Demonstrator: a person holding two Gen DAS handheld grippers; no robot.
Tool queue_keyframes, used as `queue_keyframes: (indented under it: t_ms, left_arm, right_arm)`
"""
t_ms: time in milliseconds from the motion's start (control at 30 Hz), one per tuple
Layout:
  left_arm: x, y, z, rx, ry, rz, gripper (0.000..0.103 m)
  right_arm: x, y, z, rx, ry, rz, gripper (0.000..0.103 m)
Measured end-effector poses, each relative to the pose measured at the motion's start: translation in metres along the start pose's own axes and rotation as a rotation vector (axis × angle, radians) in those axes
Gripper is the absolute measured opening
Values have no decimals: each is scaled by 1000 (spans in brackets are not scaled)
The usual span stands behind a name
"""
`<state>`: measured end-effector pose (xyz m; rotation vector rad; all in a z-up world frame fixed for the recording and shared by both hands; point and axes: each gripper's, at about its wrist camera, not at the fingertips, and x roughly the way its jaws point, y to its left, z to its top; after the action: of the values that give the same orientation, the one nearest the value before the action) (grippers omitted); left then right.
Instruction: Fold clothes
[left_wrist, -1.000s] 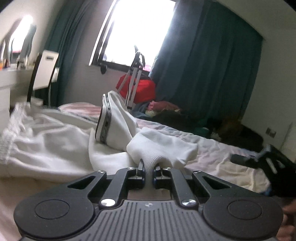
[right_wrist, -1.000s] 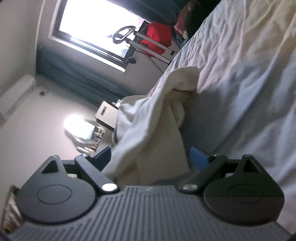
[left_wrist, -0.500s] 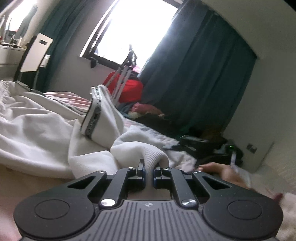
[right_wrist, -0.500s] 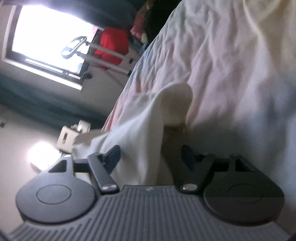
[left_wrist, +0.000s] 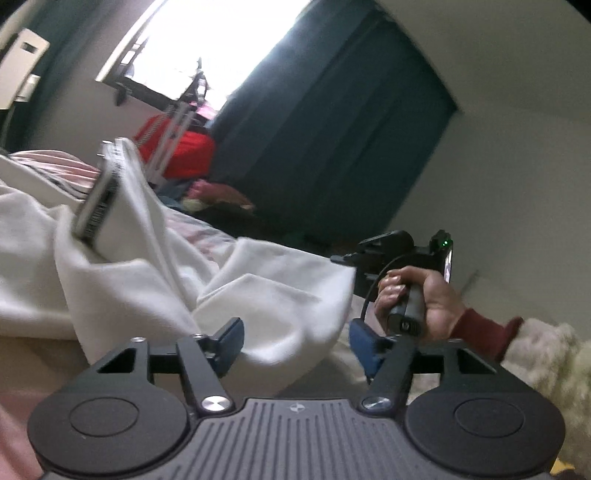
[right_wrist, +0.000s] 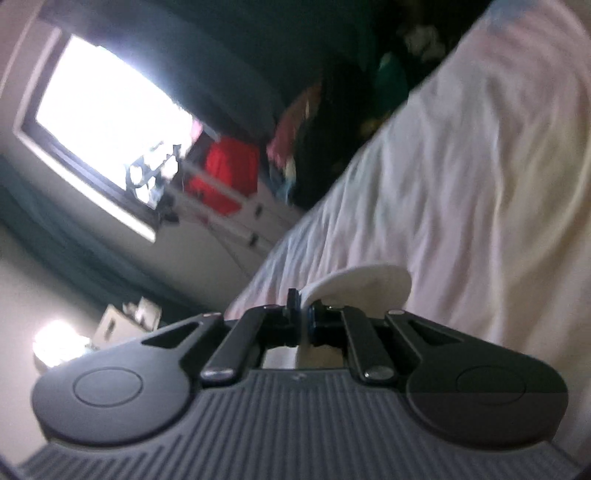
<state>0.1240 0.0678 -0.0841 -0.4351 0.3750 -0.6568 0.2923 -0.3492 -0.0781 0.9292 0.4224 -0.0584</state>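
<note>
Bed (right_wrist: 480, 184) fills most of the right wrist view, covered in a pale pinkish wrinkled sheet, blurred. Dark teal curtain (left_wrist: 332, 140) hangs beside a bright window (left_wrist: 207, 48) on the far wall. Red bag (left_wrist: 184, 151) sits below the window with a metal frame in front of it; a heap of dark and pink clothes lies next to it.

White garment (left_wrist: 140, 266) lies rumpled on the bed, one part standing up with a patterned grey band (left_wrist: 101, 195) along its edge. A rounded fold of it bulges forward between the left gripper's fingers.

Left gripper (left_wrist: 293, 341): jaws spread wide, blue pads (left_wrist: 231, 341) well apart. White cloth sits in the gap, close to the left pad, not pinched.

Right gripper (right_wrist: 303, 315): jaws nearly together, clamped on a thin white flap of the garment (right_wrist: 362, 282). The flap pokes up and curls over to the right above the fingertips, against the sheet.

From the left wrist camera, right hand (left_wrist: 417, 295) grips a dark handle, red sleeve cuff behind it, and the right gripper's black body sits at the garment's far edge. Green LED lit on top.
</note>
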Motion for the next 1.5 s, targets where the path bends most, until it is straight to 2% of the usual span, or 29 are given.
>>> queue_keyframes:
  t_ms: [67,167,267,333,467,633,767,900,1100,1267,1500]
  left_arm:
    - [3,-3,-4,19,11,-12,74]
    - [10,-5,-10,42,37,1,75]
    - [17,0,-14,34,58,23,79]
    - [20,10,-14,-10,79,45,80]
    - [23,36,-14,-122,103,135,84]
    - [12,78,-13,-329,104,266,84]
    - [-3,107,-13,-476,97,405,85]
    - [-23,129,-18,-635,45,487,85]
    - [-39,147,-10,-721,-39,543,83]
    - [-52,150,5,-705,-104,649,83]
    - [-66,167,12,-751,-166,683,83]
  right_arm:
    - [-23,-10,19,-21,-57,-12,7]
    - [-69,-29,44,-47,-181,-25,7]
    - [-117,-58,56,-25,-304,-91,7]
    - [-144,-82,56,14,-356,-153,7]
    - [-153,-117,44,104,-291,-209,7]
    - [-160,-161,28,218,-196,-271,7]
    - [-166,-196,15,308,-119,-320,8]
    - [-167,-195,10,261,-107,-327,8]
    - [-167,-198,9,218,-72,-334,9]
    - [-172,-201,12,245,-68,-319,8]
    - [-164,-200,13,205,-62,-345,8]
